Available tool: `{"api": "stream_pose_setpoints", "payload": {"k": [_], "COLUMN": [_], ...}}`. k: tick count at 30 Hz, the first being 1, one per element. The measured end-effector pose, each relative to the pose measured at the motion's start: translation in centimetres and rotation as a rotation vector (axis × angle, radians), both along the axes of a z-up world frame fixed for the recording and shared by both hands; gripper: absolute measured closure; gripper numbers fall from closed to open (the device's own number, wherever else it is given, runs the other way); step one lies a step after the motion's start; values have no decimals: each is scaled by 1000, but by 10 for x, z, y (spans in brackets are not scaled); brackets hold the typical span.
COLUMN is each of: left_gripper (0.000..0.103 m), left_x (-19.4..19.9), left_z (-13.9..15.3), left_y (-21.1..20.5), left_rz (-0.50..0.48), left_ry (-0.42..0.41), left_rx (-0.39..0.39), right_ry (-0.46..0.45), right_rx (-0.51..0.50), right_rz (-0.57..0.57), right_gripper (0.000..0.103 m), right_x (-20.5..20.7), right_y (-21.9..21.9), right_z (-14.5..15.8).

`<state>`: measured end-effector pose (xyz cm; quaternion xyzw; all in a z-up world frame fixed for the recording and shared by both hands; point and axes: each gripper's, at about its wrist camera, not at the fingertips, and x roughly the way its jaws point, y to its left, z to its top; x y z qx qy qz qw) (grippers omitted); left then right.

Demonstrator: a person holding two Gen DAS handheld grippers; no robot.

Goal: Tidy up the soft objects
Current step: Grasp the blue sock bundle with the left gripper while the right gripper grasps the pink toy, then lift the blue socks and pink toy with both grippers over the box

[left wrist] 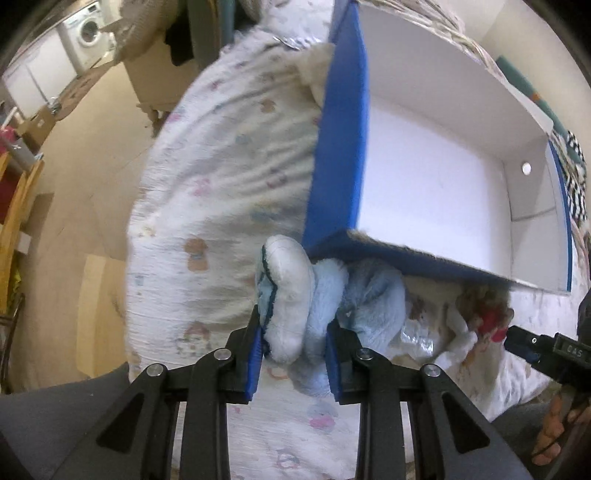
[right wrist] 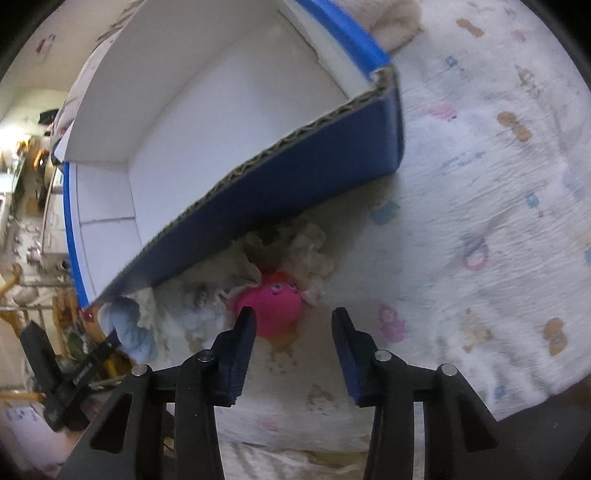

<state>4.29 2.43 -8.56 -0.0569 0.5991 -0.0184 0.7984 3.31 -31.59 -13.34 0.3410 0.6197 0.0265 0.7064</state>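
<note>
My left gripper (left wrist: pixel 295 332) is shut on a light blue plush toy (left wrist: pixel 321 295) with a white foot, which lies on the printed bedsheet against the near corner of the box. The blue cardboard box (left wrist: pixel 340 147) with a white inside is empty. In the right wrist view my right gripper (right wrist: pixel 293 325) stands open just short of a pink plush toy (right wrist: pixel 273 306). Its left fingertip overlaps the toy's edge and the right fingertip is apart from it. The pink toy sits among cream fluffy plush (right wrist: pixel 303 240) under the box wall (right wrist: pixel 295 177). The blue plush (right wrist: pixel 129 328) shows at the lower left.
The bedsheet (right wrist: pixel 480 184) with cartoon prints spreads to the right of the box. Another cream fluffy item (right wrist: pixel 395 22) lies behind the box's far corner. Crinkled clear plastic (left wrist: pixel 417 336) lies by the toys. Beyond the bed's left edge are a beige floor (left wrist: pixel 92 184) and a washing machine (left wrist: pixel 86 35).
</note>
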Motion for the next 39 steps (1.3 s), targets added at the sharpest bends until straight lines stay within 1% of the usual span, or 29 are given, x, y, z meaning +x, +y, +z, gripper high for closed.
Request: {"api": "stream_pose_setpoints", "payload": {"k": [2, 5, 7, 9, 14, 15, 17, 20, 22, 26, 29, 33, 36, 39], "left_gripper": [77, 77, 77, 77, 77, 77, 77, 77, 77, 77, 77, 77, 77, 77], "left_x": [6, 10, 11, 16, 20, 20, 21, 20, 19, 14, 10, 2, -2, -4], "left_z": [7, 1, -2, 3, 2, 1, 0, 0, 2, 6, 8, 13, 19, 25], "left_y": [7, 9, 8, 6, 5, 5, 4, 4, 5, 8, 13, 21, 30, 33], "left_rz": [18, 26, 13, 15, 20, 18, 13, 8, 10, 13, 18, 35, 59, 75], "left_ry": [1, 6, -2, -3, 1, 2, -1, -9, -13, -23, -29, -36, -45, -78], "left_rx": [-7, -13, -2, 2, -8, -12, -12, -2, 0, 14, 22, 18, 3, 12], "right_ry": [12, 27, 28, 33, 28, 24, 16, -34, -51, -24, -29, -59, -107, -209], "right_rx": [14, 21, 26, 35, -2, -6, -8, -34, -44, -37, -51, -40, 18, 77], "right_rz": [-8, -18, -27, -37, -43, -39, -30, 2, 16, 39, 61, 86, 95, 78], "right_gripper": [57, 57, 57, 57, 57, 57, 70, 71, 71, 71, 71, 71, 71, 71], "right_x": [5, 13, 14, 16, 16, 15, 17, 12, 4, -15, -26, -32, -34, -34], "right_y": [4, 10, 10, 11, 13, 14, 16, 18, 17, 18, 12, 9, 5, 4], "right_z": [-5, -12, -17, -20, -25, -25, -22, -8, -1, 4, 9, 21, 28, 42]}}
